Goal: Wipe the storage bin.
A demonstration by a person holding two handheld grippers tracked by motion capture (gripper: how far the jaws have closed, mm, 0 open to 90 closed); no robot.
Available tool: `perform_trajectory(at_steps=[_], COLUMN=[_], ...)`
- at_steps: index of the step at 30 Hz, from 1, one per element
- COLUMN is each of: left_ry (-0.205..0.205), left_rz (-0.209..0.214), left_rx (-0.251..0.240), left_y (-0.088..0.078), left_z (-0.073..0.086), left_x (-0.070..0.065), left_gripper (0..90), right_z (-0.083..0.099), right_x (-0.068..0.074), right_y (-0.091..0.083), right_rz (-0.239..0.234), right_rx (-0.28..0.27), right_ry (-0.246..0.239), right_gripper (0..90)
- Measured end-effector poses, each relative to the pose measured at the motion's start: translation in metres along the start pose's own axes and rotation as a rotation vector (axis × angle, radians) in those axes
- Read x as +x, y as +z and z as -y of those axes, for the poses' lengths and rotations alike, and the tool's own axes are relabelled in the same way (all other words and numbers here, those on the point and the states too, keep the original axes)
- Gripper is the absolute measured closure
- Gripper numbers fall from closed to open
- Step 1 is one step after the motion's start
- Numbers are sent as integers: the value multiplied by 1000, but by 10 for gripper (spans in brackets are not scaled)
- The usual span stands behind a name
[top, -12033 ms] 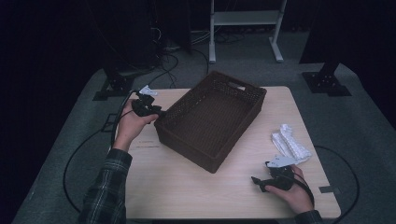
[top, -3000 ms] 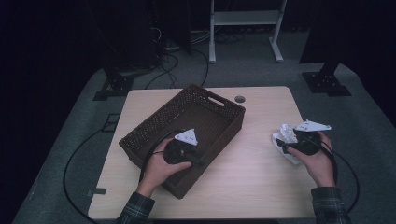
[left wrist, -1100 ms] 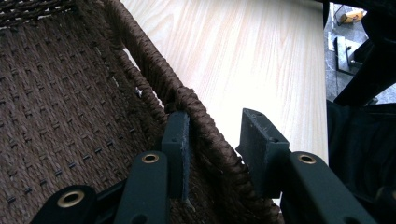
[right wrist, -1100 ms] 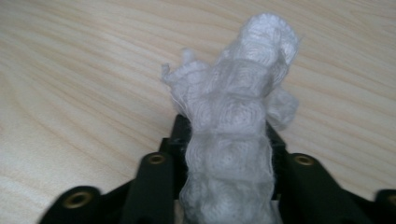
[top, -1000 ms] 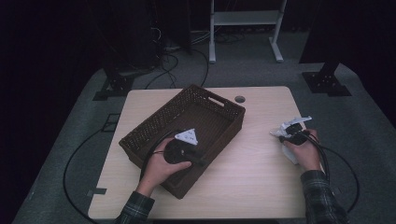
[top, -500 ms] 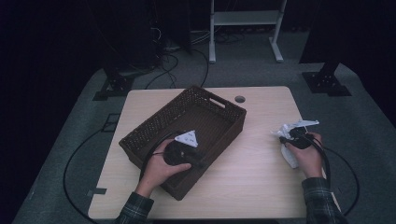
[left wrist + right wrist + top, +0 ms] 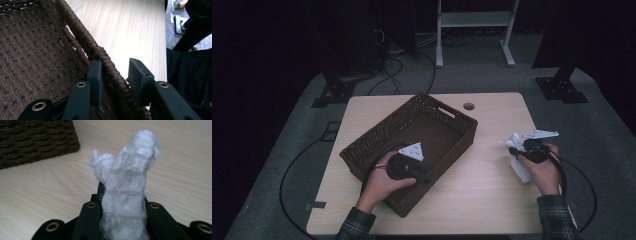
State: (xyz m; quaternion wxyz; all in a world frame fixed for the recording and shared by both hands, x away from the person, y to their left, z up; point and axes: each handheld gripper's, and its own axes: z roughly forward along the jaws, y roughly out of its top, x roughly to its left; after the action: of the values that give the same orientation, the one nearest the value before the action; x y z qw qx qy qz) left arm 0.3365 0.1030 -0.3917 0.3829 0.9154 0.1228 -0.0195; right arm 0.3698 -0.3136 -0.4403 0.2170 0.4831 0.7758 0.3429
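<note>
A dark brown woven basket point(image 7: 434, 125) stands at an angle on the light wood table point(image 7: 492, 200). My left gripper point(image 7: 426, 176) is shut on its near wall. In the left gripper view, the woven rim point(image 7: 105, 57) runs between the two jaws of the left gripper point(image 7: 116, 75), one jaw inside the basket and one outside. At the table's right side, my right gripper point(image 7: 518, 150) is shut on a white knitted cloth point(image 7: 515, 141). In the right gripper view the bunched cloth point(image 7: 127, 182) sticks up out of the right gripper point(image 7: 122, 200), and a corner of the basket point(image 7: 35, 140) lies beyond it.
A round cable hole point(image 7: 469, 106) sits in the table near its far edge. Bare tabletop separates the basket from the cloth. Behind the table are a white metal frame point(image 7: 474, 20), dark stands and cables on the grey floor.
My right gripper has risen a little with the white cloth, pulling its end off the table. My left gripper and the basket have stayed put.
</note>
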Motion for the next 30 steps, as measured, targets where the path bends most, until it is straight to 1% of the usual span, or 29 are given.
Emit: perform_trajectory(at_steps=[4,8,10,16,18,21,23,26,30], left_ry=[-3,-5,-4,-11,-17,-18,-18,-19,-22], left_rz=[3,5,6,13,21,20,19,25,29], left_rx=[-1,-2,-1,-2,-2,-3,-4,-1,-8], left_y=[0,0,0,0,0,0,0,0,0], left_z=[0,0,0,0,1,1,1,1,2], left_x=[0,1,1,2,2,2,2,3,3], left_gripper=[636,635,636,637,638,638,638,638,639], right_z=[-3,-5,-7,-19,-23,-27,-31,-38,-49], right_x=[5,7,10,20,24,27,30,34,39], right_y=[-4,-8,-10,-19,-23,-27,-28,-29,-27], right_rz=[-8,-20,-21,-35,-41,-57,-59,-76,-89], right_rx=[-12,-33,-39,-82,-99,-128,-135,-148,-165], right_ry=[-21,-22,-32,-64,-70,-71,-81,-94,-115], right_gripper=[746,746,746,746,747,748,749,750,750])
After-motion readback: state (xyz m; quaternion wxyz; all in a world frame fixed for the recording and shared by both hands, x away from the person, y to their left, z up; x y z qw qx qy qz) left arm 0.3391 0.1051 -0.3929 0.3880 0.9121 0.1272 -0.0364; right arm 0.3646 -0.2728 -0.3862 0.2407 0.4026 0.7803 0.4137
